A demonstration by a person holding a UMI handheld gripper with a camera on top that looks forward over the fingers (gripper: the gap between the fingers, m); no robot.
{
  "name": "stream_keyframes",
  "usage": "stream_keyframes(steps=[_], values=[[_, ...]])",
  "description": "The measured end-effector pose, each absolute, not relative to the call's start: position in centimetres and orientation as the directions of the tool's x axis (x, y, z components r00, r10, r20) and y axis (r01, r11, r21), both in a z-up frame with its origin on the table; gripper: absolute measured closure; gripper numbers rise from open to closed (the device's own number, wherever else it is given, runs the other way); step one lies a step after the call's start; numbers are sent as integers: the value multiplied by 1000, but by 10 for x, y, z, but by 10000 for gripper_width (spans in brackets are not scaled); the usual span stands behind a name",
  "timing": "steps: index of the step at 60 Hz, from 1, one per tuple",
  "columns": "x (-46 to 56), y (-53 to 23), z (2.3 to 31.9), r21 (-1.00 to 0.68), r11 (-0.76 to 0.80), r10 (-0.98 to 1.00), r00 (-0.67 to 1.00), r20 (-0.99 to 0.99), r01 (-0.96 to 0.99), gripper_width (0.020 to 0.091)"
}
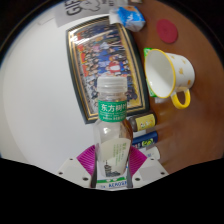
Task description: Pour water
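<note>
the bottle [112, 135] carried a green label with white chinese characters, 东方树叶, and a second label lower down whose print was too small for you to read. it had a white cap and pale liquid inside. at about 12 o'clock from it lay a dark-framed picture board [100, 55] crowded with colourful figures; its lettering could not be made out. past the board, a sign [85, 8] showed large letters, only partly legible. at 2 o'clock stood the cup [170, 75], white with small dots, a yellow handle and a greenish rim, tilted with its mouth toward the bottle. a red disc [166, 33] sat beyond the cup on the brown table [195, 120], and a blue and white item [128, 15] lay at 12 o'clock near the sign. just at 3 o'clock of the bottle, a small can [146, 124] and a green packet [143, 146] crowded close. a white surface [40, 90] spread out at 9 o'clock. your gripper [112, 168] had its magenta pads [90, 160] closed against both sides of the bottle's lower body, gripping it upright between the fingers.
</note>
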State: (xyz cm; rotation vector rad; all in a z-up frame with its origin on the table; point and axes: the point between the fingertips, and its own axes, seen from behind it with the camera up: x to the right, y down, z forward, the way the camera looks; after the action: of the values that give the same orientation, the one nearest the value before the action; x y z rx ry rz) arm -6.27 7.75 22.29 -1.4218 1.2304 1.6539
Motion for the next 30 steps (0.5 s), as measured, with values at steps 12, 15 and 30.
stream_keyframes(steps=[12,15,30], values=[[-52,93,198,496,-343,-180,-462,-868,-798,701],[-52,94,195,495,-348,-191,-456,-869,-797,700],[-52,88,191,138,-447,-163,-71,-984,-884,699]])
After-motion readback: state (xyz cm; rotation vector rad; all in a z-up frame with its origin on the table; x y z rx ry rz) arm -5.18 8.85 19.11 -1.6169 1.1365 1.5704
